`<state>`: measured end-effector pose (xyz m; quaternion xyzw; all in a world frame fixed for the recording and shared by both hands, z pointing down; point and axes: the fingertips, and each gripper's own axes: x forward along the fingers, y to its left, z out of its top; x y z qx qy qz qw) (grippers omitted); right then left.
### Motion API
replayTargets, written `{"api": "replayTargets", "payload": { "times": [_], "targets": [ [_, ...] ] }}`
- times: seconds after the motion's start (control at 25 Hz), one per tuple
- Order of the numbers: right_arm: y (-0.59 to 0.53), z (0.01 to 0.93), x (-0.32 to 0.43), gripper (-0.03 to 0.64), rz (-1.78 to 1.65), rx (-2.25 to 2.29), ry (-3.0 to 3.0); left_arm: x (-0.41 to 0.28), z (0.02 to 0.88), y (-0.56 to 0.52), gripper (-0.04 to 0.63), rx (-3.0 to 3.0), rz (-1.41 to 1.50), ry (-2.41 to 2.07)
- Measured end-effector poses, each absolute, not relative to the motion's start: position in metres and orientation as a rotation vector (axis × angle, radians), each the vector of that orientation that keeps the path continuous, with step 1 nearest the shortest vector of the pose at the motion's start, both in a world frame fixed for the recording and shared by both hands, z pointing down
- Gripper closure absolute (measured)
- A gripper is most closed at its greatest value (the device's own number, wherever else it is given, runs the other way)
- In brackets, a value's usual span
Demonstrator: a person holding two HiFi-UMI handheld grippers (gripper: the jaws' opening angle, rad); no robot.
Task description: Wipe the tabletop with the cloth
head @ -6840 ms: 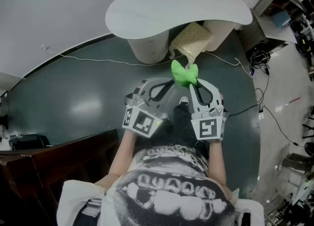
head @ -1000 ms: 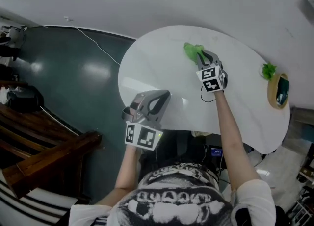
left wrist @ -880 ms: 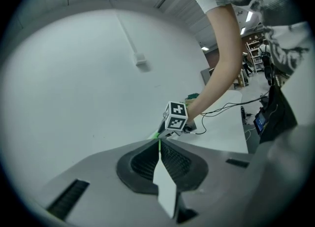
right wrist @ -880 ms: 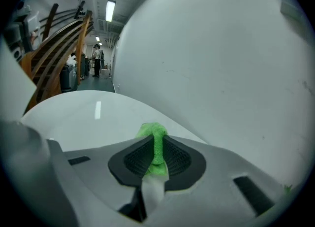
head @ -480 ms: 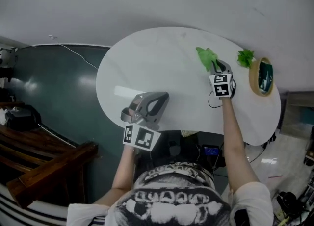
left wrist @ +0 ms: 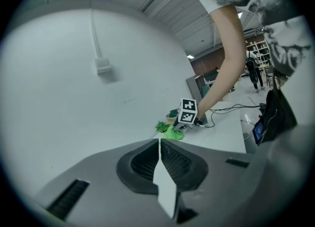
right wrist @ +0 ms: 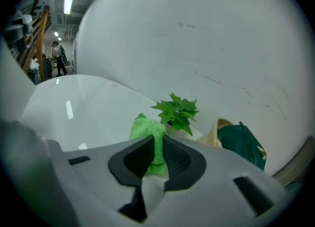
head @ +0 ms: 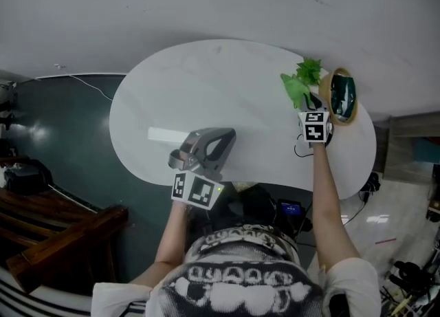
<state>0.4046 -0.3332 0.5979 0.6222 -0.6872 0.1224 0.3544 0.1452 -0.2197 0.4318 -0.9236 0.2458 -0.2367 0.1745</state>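
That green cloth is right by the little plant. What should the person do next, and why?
Probably drag the right gripper leftward across the tabletop: its jaws are shut on the cloth, which sits right beside the plant, and most of the white surface lies that way.

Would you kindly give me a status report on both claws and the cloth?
Left claw shut, empty, by tabletop's near edge. Right claw shut on green cloth, at its right end. Small plant and bowl close ahead of cloth.
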Motion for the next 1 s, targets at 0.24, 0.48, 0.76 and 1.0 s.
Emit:
{"api": "replayTargets", "payload": {
  "times": [0.24,0.48,0.76,1.0],
  "targets": [
    [-0.32,0.606,0.431,0.561,0.359,1.63,-1.8,0.183,0.429,-0.214,0.584,-2.604,-0.674,0.734],
    [-0.32,0.607,0.431,0.563,0.36,1.639,-1.812,0.182,0.43,-0.21,0.584,-2.588,-0.707,0.795],
    [-0.327,0.594,0.408,0.561,0.331,1.613,-1.852,0.148,0.43,-0.214,0.584,-2.571,-0.728,0.869],
    [-0.337,0.573,0.345,0.561,0.276,1.574,-1.923,0.099,0.428,-0.223,0.584,-2.557,-0.725,0.907]
  ]
}}
